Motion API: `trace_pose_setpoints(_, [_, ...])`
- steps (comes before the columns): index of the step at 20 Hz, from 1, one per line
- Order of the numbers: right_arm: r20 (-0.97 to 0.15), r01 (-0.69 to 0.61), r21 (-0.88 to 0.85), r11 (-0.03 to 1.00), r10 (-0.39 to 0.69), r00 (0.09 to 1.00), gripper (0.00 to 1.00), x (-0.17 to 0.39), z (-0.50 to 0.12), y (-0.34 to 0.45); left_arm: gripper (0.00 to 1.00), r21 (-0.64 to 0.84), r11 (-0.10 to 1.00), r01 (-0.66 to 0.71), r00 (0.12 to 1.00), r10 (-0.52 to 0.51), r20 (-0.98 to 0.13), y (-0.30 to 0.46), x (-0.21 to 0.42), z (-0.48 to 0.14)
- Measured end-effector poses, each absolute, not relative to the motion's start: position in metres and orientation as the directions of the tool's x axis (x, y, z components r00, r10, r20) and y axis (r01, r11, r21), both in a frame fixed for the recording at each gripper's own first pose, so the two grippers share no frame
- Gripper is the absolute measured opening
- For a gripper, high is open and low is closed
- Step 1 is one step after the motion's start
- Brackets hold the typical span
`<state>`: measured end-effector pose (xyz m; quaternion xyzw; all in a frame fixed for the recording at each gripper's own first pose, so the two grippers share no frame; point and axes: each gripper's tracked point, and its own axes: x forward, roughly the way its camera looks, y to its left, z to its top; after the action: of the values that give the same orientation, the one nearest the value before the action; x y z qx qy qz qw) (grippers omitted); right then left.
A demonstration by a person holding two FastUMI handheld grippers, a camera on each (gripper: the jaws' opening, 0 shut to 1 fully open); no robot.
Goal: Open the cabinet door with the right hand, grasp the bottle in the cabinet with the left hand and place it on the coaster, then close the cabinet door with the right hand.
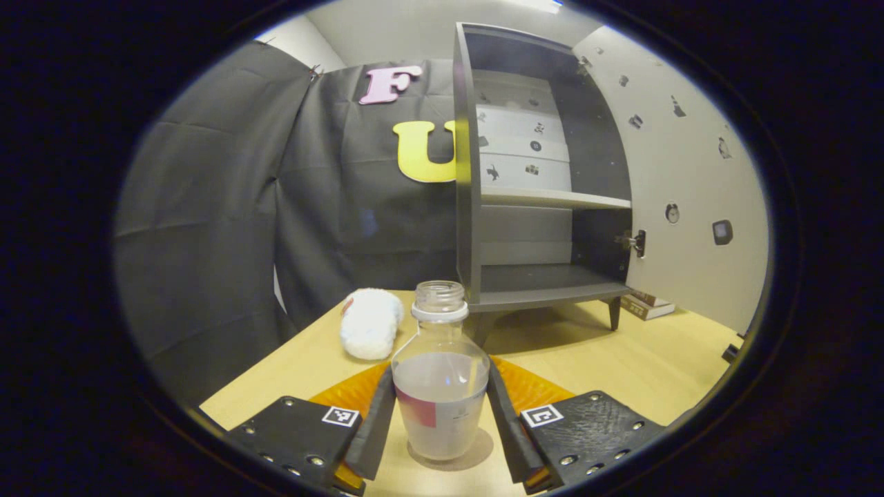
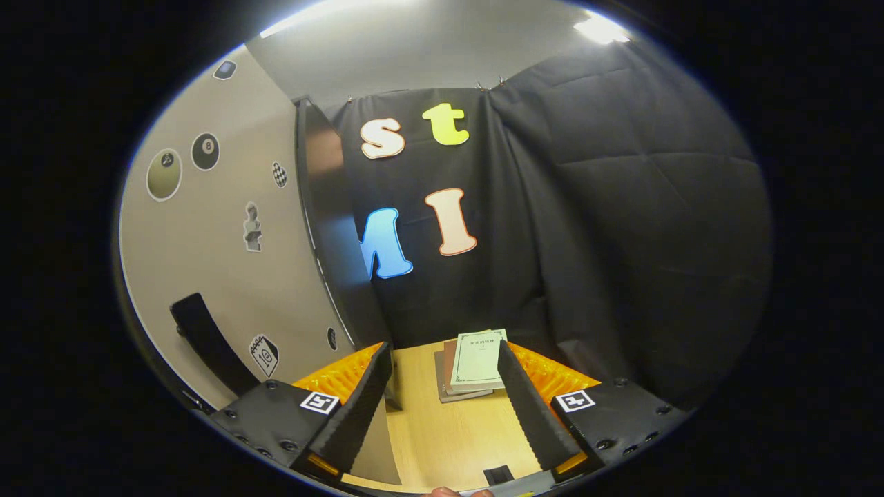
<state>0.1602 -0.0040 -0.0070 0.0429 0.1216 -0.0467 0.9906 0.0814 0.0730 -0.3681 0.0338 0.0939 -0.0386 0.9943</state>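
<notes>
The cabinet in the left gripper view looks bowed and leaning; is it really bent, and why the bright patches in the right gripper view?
Left gripper view: the fisheye lens curves the cabinet; the bottle looks sharp, shadow at its base. Right gripper view: ceiling lights glare at top.

Two low, finger-mounted cameras over one table

Left gripper view faces the open cabinet (image 1: 539, 207) at 12 o'clock, near; right gripper view hugs the cabinet door (image 2: 228, 262) at 9 o'clock; both share the books (image 1: 646, 306) (image 2: 476, 362) and table (image 1: 621, 359) (image 2: 449, 428).
</notes>
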Motion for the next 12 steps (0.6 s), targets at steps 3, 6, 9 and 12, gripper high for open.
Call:
trace_pose_setpoints(3, [-0.263, 0.115, 0.019, 0.993, -0.106, 0.959, 0.98, 0.156, -0.014, -0.012, 0.7, 0.062, 0.995, 0.076, 0.984, -0.064, -0.168, 0.067, 0.082, -0.375])
trace_pose_setpoints(6, [-0.292, 0.115, 0.017, 0.993, -0.105, 0.951, 0.98, 0.154, -0.025, -0.011, 0.69, 0.075, 0.993, 0.095, 0.981, -0.081, -0.176, 0.058, 0.085, -0.388])
trace_pose_setpoints(9, [-0.324, 0.118, 0.016, 0.993, -0.107, 0.94, 0.98, 0.15, -0.034, -0.01, 0.7, 0.114, 0.987, 0.112, 0.979, -0.09, -0.182, 0.049, 0.089, -0.396])
trace_pose_setpoints(12, [-0.339, 0.11, -0.038, 0.993, -0.116, 0.934, 0.98, 0.144, -0.044, -0.009, 0.71, 0.12, 0.986, 0.117, 0.979, -0.095, -0.179, 0.049, 0.089, -0.4])
